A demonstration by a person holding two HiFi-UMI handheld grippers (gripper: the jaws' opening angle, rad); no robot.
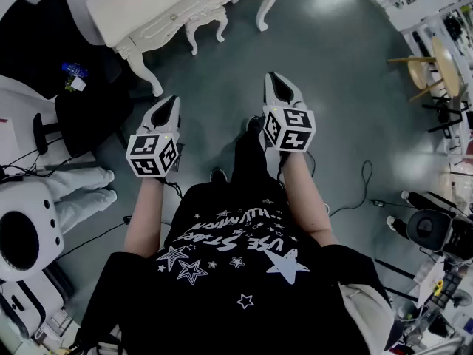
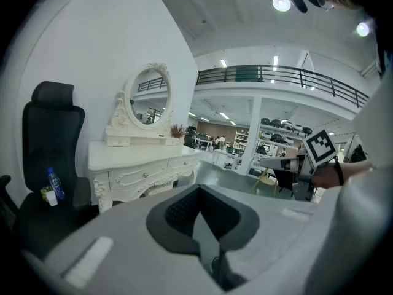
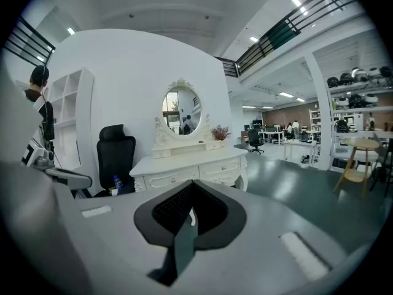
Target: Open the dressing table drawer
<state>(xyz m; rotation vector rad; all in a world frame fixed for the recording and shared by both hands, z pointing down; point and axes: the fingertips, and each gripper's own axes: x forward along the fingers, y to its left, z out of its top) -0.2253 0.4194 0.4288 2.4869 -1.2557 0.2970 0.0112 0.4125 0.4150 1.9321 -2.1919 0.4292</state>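
Observation:
The white carved dressing table point(image 1: 159, 9) stands across the floor at the top of the head view, well away from both grippers. Its drawers point(image 3: 216, 170) with small knobs are shut, and an oval mirror point(image 3: 182, 110) rises above them. My left gripper point(image 1: 171, 103) and right gripper point(image 1: 277, 80) are held out in front of the person's body, pointing toward the table. Both are shut with nothing between the jaws. In the left gripper view the table point(image 2: 141, 171) lies left of the shut left gripper point(image 2: 199, 190). The right gripper point(image 3: 193, 184) points straight at it.
A black office chair point(image 1: 74, 87) with a blue bottle point(image 1: 74, 70) on its seat stands left of the table. A white stool point(image 1: 207, 24) sits under the table. Cables point(image 1: 355, 191) trail on the grey floor, and wooden furniture point(image 1: 429, 69) is at the right.

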